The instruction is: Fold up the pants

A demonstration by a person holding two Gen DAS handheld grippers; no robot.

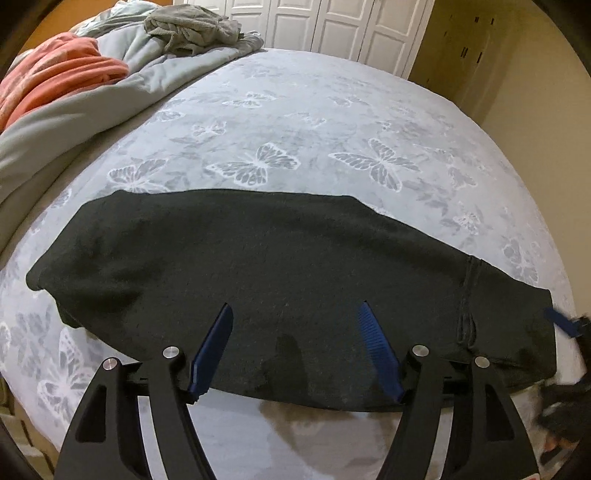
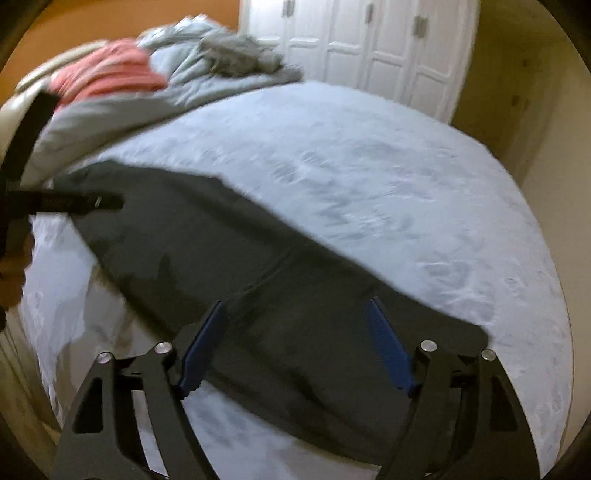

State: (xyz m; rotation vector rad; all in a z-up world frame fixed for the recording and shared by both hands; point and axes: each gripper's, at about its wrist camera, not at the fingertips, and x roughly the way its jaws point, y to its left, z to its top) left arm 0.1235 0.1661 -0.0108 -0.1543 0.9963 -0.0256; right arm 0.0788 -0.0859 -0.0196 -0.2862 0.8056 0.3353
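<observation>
A: Left two-finger gripper with blue ribbed pads: jaws spread wide, nothing between them, poised over the near long edge of the cloth. Right two-finger gripper with blue pads: likewise spread, empty, above the wider end; view smeared by motion blur.

B: Item under both?

A: Black knit pants, soft matte fabric: laid lengthwise across the bed, legs apparently stacked one on the other, lying flat with few creases. Wider end with a dangling cord toward the right; narrower end toward the left. Resting on a pale blue-grey bedspread printed with butterflies.

B: Handling notes?

A: Judged light, limp, no stiffness; likely to sag and drape from any single pinch. Surface looks slightly fuzzy, so probably little slip against ribbed pads. Not fragile. Doubled layers: risk of catching only the top one.

B: Recommended hold?

A: Two pinches at corners of one short end, through all layers, then carried over to the other end. Cord best kept clear of the pads.

B: Surroundings?

A: Rumpled grey comforter and coral-pink striped blanket heaped at the far left, well apart from the pants. White panelled closet doors beyond the bed.
</observation>
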